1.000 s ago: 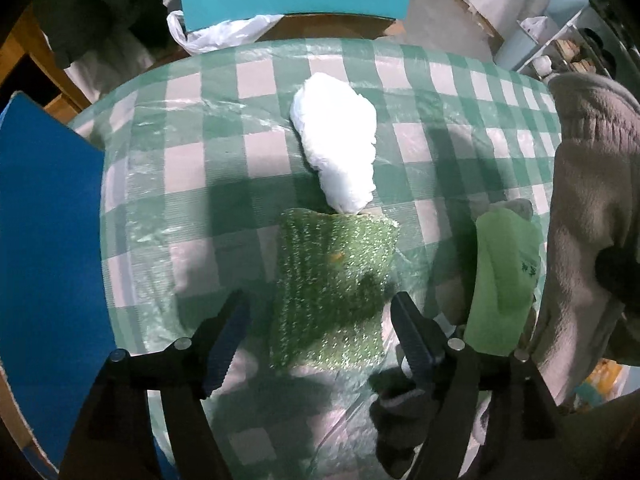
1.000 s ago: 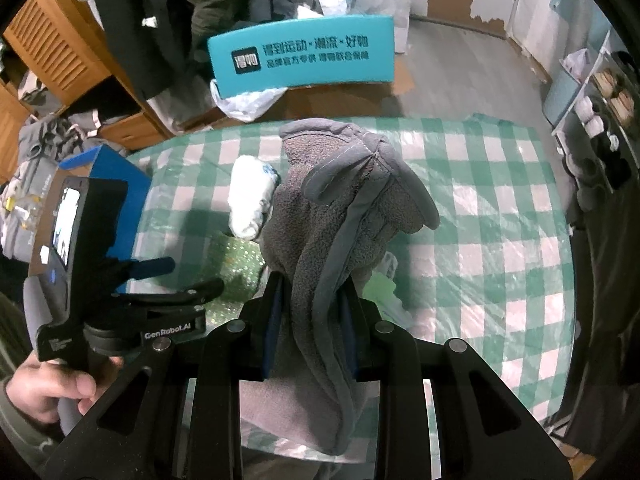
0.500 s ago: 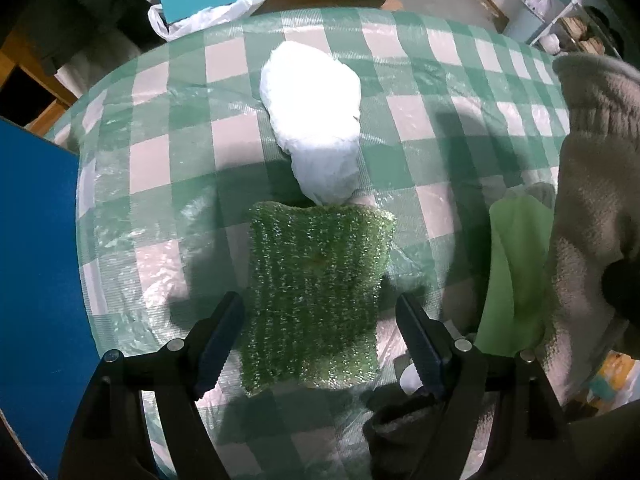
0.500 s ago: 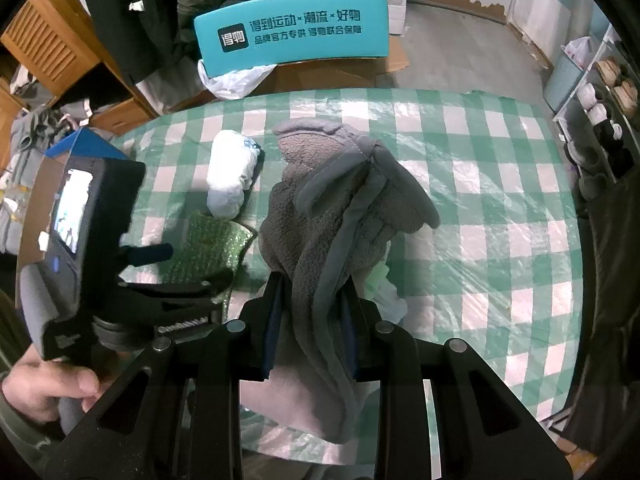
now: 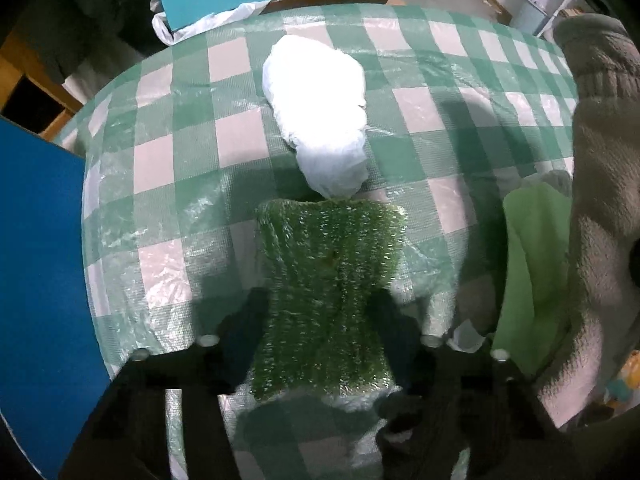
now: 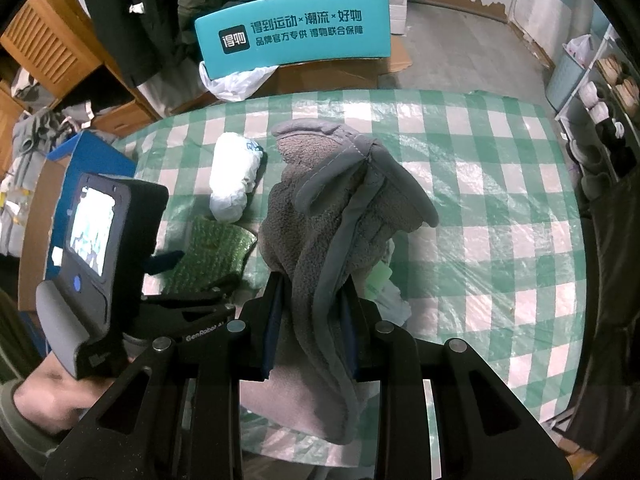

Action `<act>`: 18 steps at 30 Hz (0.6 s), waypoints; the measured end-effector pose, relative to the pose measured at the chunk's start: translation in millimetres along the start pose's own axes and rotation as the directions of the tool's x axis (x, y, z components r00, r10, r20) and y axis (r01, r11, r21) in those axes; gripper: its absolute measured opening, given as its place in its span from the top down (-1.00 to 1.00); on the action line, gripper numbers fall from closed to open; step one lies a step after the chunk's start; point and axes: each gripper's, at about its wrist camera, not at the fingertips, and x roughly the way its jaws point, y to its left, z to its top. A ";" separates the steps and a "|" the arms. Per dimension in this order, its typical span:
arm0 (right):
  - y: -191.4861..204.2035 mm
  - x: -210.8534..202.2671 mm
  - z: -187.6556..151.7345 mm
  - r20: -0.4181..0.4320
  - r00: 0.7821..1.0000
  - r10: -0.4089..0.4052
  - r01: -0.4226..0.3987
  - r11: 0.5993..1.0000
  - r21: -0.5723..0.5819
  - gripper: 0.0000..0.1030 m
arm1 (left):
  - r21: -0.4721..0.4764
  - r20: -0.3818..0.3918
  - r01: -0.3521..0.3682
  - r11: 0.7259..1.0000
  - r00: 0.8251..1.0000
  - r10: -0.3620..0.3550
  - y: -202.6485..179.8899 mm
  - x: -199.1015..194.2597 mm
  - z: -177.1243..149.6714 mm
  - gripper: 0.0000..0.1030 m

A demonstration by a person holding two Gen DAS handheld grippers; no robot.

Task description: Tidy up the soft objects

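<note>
- Two soft things are gripped: the green sponge (image 5: 326,280) is being pinched mid-sides by the closing left gripper (image 5: 320,320).
- Just beside the sponge, a limp grey glove (image 6: 340,216) is clamped by the right gripper (image 6: 310,320).

Green glittery sponge pad (image 5: 328,292): flat on the checked surface (image 5: 180,152), waist pinched in between the fingers (image 5: 244,328). White crumpled wad (image 5: 320,116) lies at its 12 o'clock, touching the top edge. Grey fleece glove (image 6: 340,232) is held upright, cuff hanging down. Light green cloth (image 5: 536,272) sits at the sponge's 3 o'clock, partly under the glove.
</note>
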 end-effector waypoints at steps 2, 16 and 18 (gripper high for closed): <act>0.5 -1.0 0.3 0.001 1.000 0.000 0.000 1.000 -0.002 0.50 | -0.005 -0.009 0.037 0.999 0.999 -0.037 -0.5 -1.1 0.0 0.46; 9.6 -15.1 0.9 0.026 1.000 -0.002 0.002 1.000 -0.025 0.50 | 0.035 0.082 0.067 0.997 0.994 -0.070 -2.6 -49.1 -9.9 0.68; 12.4 -18.1 1.0 0.031 1.000 0.000 0.001 1.000 -0.030 0.50 | 0.042 0.105 0.059 0.997 0.992 -0.063 -1.9 -59.5 -8.2 0.68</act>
